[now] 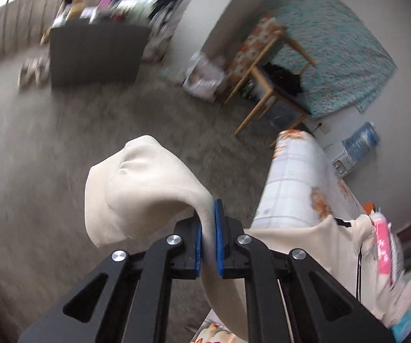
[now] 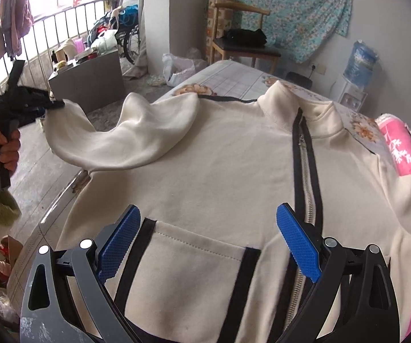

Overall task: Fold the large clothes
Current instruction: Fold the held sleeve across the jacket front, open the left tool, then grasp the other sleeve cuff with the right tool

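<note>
A cream zip-up jacket (image 2: 219, 157) with black trim lies front-up on the bed (image 2: 234, 77), its zipper (image 2: 305, 171) running down the middle. My left gripper (image 1: 208, 208) is shut on the end of the jacket's left sleeve (image 1: 136, 188) and holds it up off the bed's side, over the floor. In the right wrist view that sleeve (image 2: 125, 134) hangs in an arc up to the left gripper (image 2: 52, 104), which a hand (image 2: 2, 148) holds. My right gripper (image 2: 208, 208) stands open just above the jacket's front pocket (image 2: 196, 245), with nothing between its fingers.
A pink blanket (image 2: 399, 148) lies along the bed's right side. Beyond the bed stand a wooden chair (image 2: 242, 43), a water dispenser (image 2: 356, 65) and a grey cabinet (image 2: 91, 77) with clutter on top. Bare grey floor (image 1: 91, 120) lies left of the bed.
</note>
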Demonstrator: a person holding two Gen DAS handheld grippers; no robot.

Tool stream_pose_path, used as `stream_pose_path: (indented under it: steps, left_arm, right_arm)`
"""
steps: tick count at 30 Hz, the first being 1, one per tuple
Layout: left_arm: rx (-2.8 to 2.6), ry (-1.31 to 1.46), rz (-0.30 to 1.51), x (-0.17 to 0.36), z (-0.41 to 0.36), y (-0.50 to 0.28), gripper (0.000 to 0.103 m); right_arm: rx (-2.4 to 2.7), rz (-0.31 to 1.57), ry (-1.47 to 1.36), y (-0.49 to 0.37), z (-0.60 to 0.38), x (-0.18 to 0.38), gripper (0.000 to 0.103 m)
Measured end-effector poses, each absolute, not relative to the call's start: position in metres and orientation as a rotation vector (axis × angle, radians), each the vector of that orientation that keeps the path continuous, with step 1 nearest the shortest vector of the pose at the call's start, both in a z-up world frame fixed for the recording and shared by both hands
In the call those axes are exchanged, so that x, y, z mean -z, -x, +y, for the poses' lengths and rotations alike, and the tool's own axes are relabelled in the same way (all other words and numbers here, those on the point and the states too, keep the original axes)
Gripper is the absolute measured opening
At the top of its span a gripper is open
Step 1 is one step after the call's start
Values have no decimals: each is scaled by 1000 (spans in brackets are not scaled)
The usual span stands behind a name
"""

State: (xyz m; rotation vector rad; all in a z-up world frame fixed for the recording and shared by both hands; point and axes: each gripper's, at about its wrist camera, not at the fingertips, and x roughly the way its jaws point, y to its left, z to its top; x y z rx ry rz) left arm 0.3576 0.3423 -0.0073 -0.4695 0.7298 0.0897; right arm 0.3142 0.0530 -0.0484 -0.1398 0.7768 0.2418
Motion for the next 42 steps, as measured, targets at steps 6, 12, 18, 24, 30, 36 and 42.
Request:
stream_pose_path:
  steps: [6,12,18,24,30,36,42]
  left_arm:
    - [197,17,526,-117,161,-318,8]
    - [472,-162,678,-69,12,-292,12]
    - [528,-178,984,47,-28,-287,25]
    - [636,-90,911,27,2,-261,62]
    - [545,-10,881,13,46,-248,64]
    - [431,54,909,35,74,-245,58]
    - [417,103,927,49,79,-244,57]
  right_arm:
    - [-166,696,56,-292,-8,25,91]
    - [-33,684,-22,-267,-87,25,91]
    - [10,806,-99,-255,-145,51,91]
    - [-124,884,-206,-272,-158,50,91]
    - [-293,974,-347,-332,-141,44,91]
    - [-328,1048,-183,-402,-68,42,89]
    - [-171,1159,60,-452,-28,72,72]
